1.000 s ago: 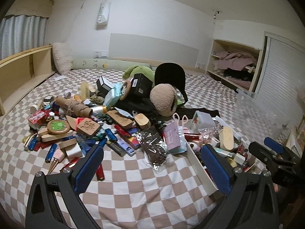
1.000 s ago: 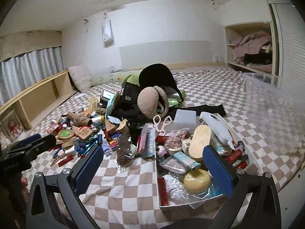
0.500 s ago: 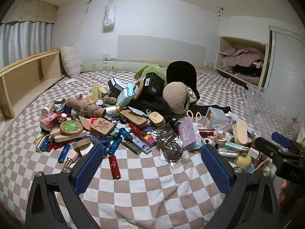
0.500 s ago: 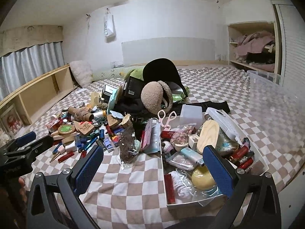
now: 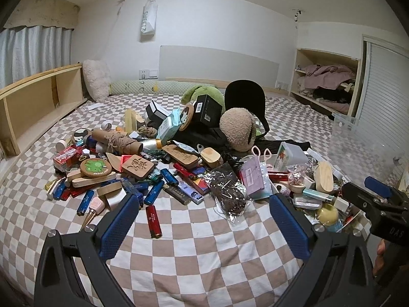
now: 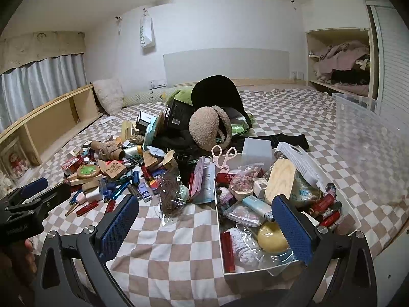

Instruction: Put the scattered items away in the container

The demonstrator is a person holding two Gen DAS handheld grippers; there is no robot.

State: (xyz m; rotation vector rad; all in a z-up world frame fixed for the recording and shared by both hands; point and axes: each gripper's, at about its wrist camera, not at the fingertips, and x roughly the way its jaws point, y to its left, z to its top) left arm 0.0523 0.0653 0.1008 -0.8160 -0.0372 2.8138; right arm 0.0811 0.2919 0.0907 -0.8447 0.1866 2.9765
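Observation:
A heap of small items lies on a checkered bedspread: lighters, wooden tags, a red lighter [image 5: 154, 220] lying apart in front, a clear bag of dark bits [image 5: 227, 192]. A white tray [image 6: 258, 271] at the right holds several items, among them a yellow ball [image 6: 272, 236] and a wooden oval [image 6: 280, 180]. My left gripper [image 5: 204, 226] is open and empty, above bare bedspread in front of the heap. My right gripper [image 6: 205, 227] is open and empty, over the tray's left edge.
A tan plush [image 5: 237, 129], a black cap [image 5: 245, 97] and black boxes [image 5: 207, 108] are piled behind the heap. A clear plastic bin [image 6: 368, 138] stands at the right. A wooden shelf [image 5: 30, 102] runs along the left. The bed's edge is at the right.
Both grippers have drawn back and risen a little, so the heap and tray look farther off. The left view has swung left. Both stay open and empty.

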